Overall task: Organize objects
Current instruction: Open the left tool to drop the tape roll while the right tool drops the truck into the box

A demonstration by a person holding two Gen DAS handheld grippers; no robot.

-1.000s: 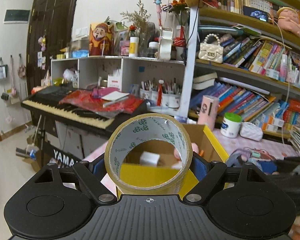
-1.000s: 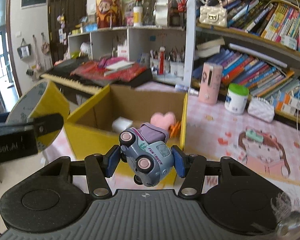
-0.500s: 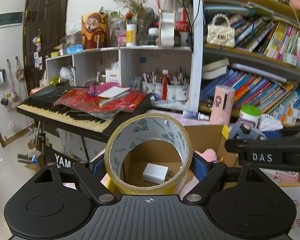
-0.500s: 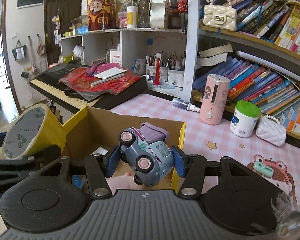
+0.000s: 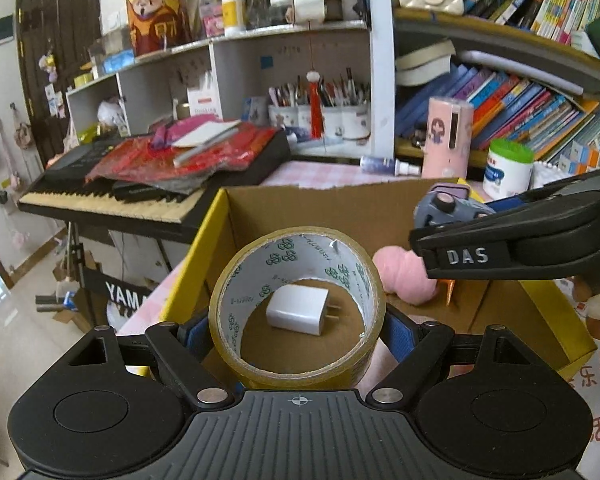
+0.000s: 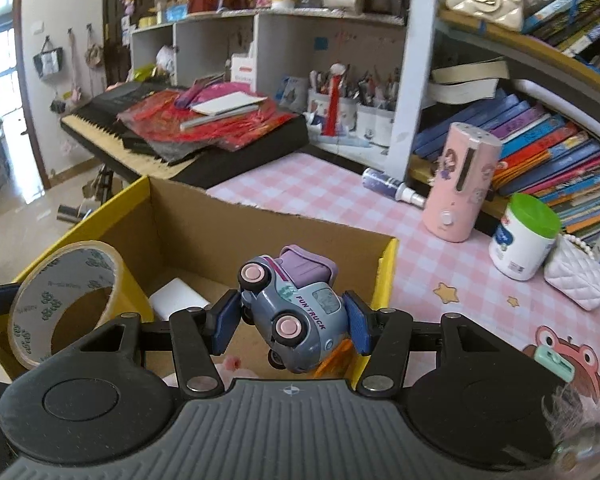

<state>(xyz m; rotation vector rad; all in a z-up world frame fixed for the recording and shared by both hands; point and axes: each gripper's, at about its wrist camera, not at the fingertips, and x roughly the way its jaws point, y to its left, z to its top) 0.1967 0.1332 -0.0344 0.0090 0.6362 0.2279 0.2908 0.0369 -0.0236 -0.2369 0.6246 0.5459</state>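
Observation:
My left gripper is shut on a roll of tan packing tape and holds it over the open yellow cardboard box. A white charger, a pink plush and an orange item lie in the box. My right gripper is shut on a blue-grey toy truck, tilted, above the box's right side. The tape roll shows at the left in the right wrist view; the truck shows at the right in the left wrist view.
The box stands on a pink checked tablecloth. Behind it are a pink humidifier, a green-lidded jar, a white quilted purse and a spray bottle. A keyboard with red bags stands at the left, bookshelves at the back.
Both grippers have moved forward and down over the box, holding their objects. The charger in the box now shows through the tape roll's hole.

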